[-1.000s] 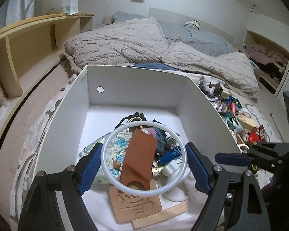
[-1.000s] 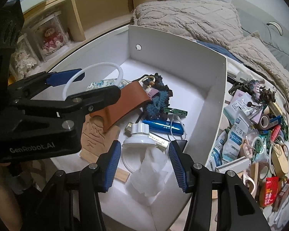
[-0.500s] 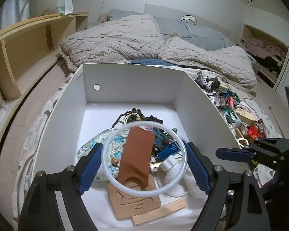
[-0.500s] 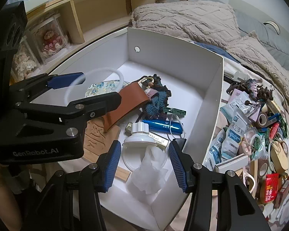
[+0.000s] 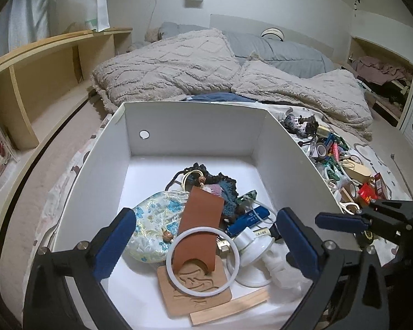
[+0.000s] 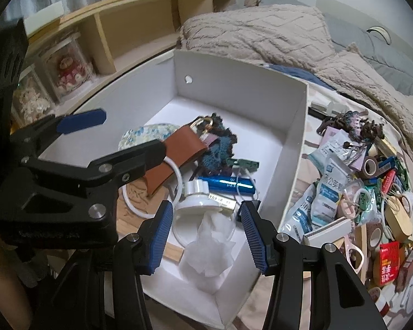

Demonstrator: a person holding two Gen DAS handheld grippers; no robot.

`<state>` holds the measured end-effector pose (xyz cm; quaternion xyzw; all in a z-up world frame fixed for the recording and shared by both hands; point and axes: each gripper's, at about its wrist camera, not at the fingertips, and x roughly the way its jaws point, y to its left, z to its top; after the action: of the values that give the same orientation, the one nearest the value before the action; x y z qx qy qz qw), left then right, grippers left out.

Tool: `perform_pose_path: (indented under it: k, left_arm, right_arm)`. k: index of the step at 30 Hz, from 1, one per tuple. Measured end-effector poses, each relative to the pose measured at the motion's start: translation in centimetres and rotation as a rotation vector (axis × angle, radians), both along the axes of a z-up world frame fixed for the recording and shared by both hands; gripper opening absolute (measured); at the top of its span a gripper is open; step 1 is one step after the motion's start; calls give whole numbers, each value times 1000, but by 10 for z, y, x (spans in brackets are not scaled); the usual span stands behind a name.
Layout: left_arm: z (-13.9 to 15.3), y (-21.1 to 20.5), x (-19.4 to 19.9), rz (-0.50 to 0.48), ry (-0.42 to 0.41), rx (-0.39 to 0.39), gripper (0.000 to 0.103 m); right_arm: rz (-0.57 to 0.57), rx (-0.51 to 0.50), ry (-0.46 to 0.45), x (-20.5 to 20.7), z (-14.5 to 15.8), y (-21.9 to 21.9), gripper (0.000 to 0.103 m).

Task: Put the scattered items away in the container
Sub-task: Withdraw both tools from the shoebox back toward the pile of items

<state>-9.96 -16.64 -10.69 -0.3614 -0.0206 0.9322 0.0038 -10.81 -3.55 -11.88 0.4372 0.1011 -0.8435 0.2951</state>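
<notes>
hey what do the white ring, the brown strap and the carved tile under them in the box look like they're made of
White ring: likely smooth plastic or silicone, given its even matte white. Brown strap: looks like leather or faux leather, a tan folded band with a soft sheen. Carved tile: apparently wood, pale with relief cuts.

The bed point(image 5: 77, 162) carries the white box point(image 5: 195, 126), blankets point(image 5: 179, 63) and seemingly 1 heap of clutter point(image 6: 366, 192).

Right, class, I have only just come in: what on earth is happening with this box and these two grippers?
A person with two handheld grippers is tidying clutter from the bed into the white box. The left gripper has just opened its jaws wide and the white ring now lies in the box on the brown leather piece. The right gripper hovers empty over the box. A pile still waits beside it.
</notes>
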Motion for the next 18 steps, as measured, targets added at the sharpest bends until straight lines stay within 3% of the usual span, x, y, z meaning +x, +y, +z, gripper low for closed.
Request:
perform_pose_path:
  k: [11, 12, 14, 18]
  left_arm:
    - [14, -1, 9, 13, 58, 28, 103]
    - [16, 0, 10, 14, 65, 27, 103]
    - [20, 1, 13, 13, 83, 32, 103]
    - [26, 3, 19, 13, 109, 39, 103]
  right_arm:
    - [-66, -61, 74, 1, 13, 19, 52]
    - [-74, -70, 79, 1, 14, 22, 54]
    - [-95, -84, 101, 2, 17, 27, 73]
    - [-117, -90, 170, 7, 24, 37, 75]
